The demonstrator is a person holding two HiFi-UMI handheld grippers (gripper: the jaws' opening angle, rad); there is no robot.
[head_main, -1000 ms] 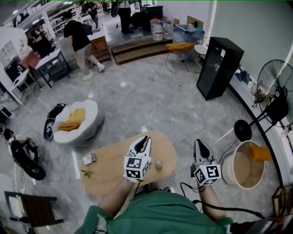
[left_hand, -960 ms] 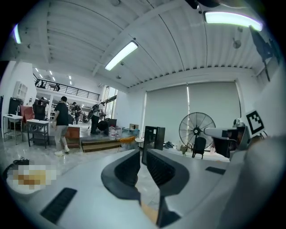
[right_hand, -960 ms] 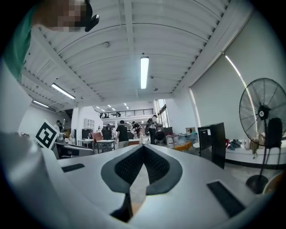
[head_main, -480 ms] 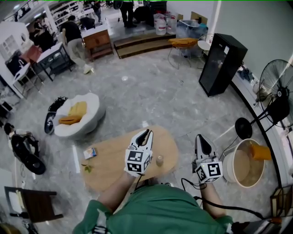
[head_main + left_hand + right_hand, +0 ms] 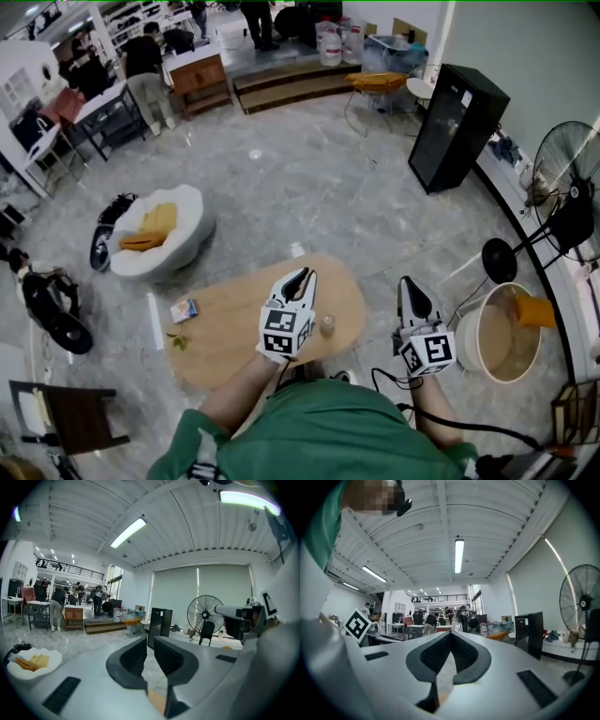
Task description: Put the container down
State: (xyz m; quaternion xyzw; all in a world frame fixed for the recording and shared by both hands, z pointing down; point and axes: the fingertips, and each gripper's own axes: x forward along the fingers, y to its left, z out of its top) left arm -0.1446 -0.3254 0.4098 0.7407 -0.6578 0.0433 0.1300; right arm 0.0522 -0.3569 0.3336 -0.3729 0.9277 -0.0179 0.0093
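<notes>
The container (image 5: pixel 327 325) stood on the oval desk (image 5: pixel 234 323), close to its right end, between the two grippers and touched by neither. The left gripper (image 5: pixel 301 276) hung over the desk, its fingers drawn together on nothing. The right gripper (image 5: pixel 409 283), just past the desk's right edge, also had its fingers closed and empty. A small box (image 5: pixel 183 309) lay near the left end. Bare floor spread beyond the far edge. A round tub (image 5: pixel 497 352) and a fan (image 5: pixel 562 187) crowded the right.

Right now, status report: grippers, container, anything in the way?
Left gripper shut, empty; right gripper shut, empty. Container stands on the table beside left gripper. Small box and leaf far left, not in the way.
</notes>
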